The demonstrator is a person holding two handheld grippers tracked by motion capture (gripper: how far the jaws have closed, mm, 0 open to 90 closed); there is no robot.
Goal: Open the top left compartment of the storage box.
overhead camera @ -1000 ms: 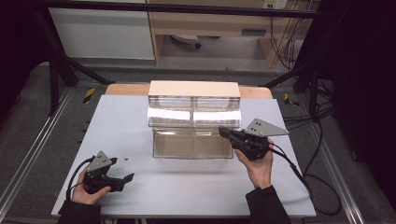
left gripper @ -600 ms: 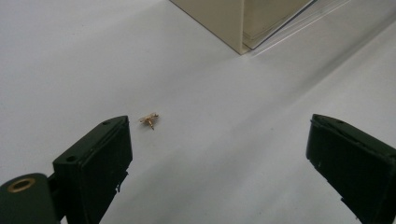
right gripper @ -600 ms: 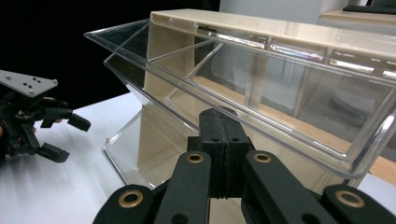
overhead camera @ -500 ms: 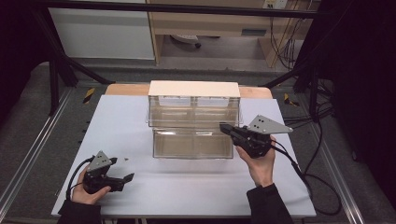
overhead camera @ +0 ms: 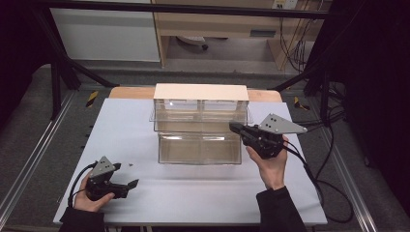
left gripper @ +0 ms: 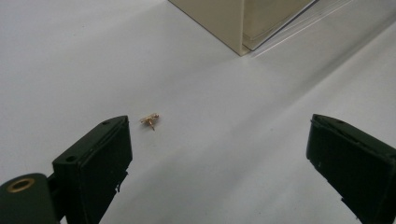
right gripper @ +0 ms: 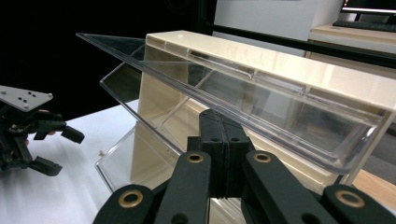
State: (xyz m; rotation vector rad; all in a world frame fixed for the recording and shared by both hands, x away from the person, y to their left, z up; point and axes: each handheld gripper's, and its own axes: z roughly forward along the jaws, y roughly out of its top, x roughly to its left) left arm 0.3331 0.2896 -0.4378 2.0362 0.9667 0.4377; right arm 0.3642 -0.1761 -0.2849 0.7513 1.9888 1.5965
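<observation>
Nearest, the left gripper (overhead camera: 126, 186) rested on the white table (overhead camera: 203, 193), jaws wide beside a tiny brass part (left gripper: 150, 119) not yet stored, while the right gripper (overhead camera: 235, 128), jaws pressed together empty, pushed beneath the cream cabinet's upper clear plastic tilt-out bin (right gripper: 261, 112), already tipped open.

I see a beige storage cabinet (overhead camera: 200, 92) at centre frame in the high view, carrying clear plastic tilt-out bins. Its upper bin (overhead camera: 200, 116) is tipped partly outward toward me, its rim leaning out in the right gripper view (right gripper: 261, 100). The lower bin (overhead camera: 199, 149) hangs fully open beneath it.
</observation>
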